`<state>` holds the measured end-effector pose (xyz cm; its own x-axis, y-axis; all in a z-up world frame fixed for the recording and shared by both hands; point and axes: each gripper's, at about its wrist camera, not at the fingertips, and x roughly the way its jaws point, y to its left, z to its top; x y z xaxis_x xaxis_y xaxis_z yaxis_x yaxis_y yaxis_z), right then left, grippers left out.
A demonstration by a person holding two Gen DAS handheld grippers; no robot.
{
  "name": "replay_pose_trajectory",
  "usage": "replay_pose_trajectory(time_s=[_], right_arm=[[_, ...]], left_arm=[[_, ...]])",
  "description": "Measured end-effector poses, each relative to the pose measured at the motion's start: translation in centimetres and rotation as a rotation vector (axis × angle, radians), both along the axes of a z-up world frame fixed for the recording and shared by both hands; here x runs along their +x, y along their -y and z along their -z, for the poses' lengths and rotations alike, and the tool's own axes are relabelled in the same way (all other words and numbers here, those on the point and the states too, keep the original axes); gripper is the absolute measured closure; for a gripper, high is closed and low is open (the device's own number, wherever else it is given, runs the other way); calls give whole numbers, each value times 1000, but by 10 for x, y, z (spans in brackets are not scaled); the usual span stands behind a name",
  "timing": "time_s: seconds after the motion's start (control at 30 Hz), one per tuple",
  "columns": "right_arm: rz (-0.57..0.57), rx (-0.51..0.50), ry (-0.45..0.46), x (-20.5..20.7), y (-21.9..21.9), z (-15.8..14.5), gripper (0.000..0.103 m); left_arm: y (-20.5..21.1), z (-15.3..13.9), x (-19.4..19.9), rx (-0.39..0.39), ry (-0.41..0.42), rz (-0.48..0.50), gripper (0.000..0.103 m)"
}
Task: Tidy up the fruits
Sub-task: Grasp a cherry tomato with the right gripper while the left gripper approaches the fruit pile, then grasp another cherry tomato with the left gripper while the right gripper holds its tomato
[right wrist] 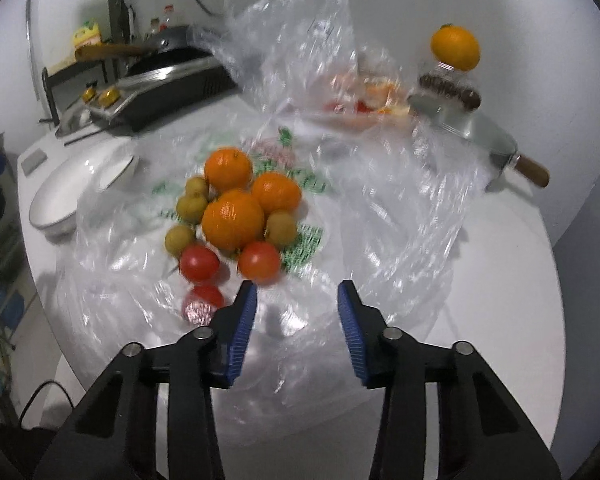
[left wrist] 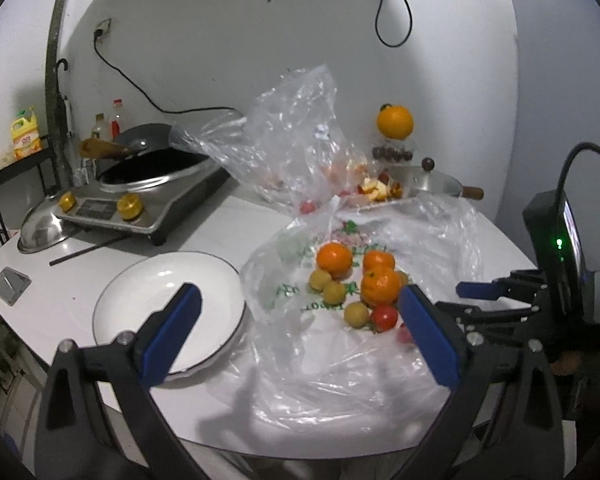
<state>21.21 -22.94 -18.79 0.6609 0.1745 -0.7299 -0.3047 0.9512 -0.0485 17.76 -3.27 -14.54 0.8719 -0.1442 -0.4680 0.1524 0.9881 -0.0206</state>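
Risk: the crinkled clear plastic bag could snag in the right gripper, whose jaws stand part-open and empty, scattering the round fruit. The 3 orange mandarins and red tomatoes lie just ahead; the left gripper hangs wide open, empty.

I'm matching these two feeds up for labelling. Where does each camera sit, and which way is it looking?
Left wrist: on the left gripper, looking across the white plate and the fruit pile on a plastic bag; its own wide-apart fingers and the right gripper show.
Right wrist: on the right gripper, angled down at the fruit pile; its own fingers show, nothing between them.
Shared: fruit pile, plate, bag, induction cooker.
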Motion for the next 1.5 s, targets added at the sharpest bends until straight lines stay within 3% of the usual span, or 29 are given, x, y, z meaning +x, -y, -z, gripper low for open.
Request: replay_pose_trajectory(time_s=[0.23, 0.9, 0.97, 1.13, 1.5], right_arm=[[-64, 25, -64, -11, -4, 11, 63], [-240, 45, -87, -1, -42, 13, 63], [-246, 41, -98, 3, -45, 17, 69], [-257, 66, -101, 5, -37, 18, 71], [-185, 104, -29, 10, 11, -2, 71]], left_arm=[[9, 9, 4, 12, -28, 15, 9], [19, 13, 13, 52, -67, 22, 11], [21, 14, 16, 58, -76, 23, 12], [31, 20, 24, 64, -101, 44, 15], [70, 40, 45, 92, -174, 142, 41]])
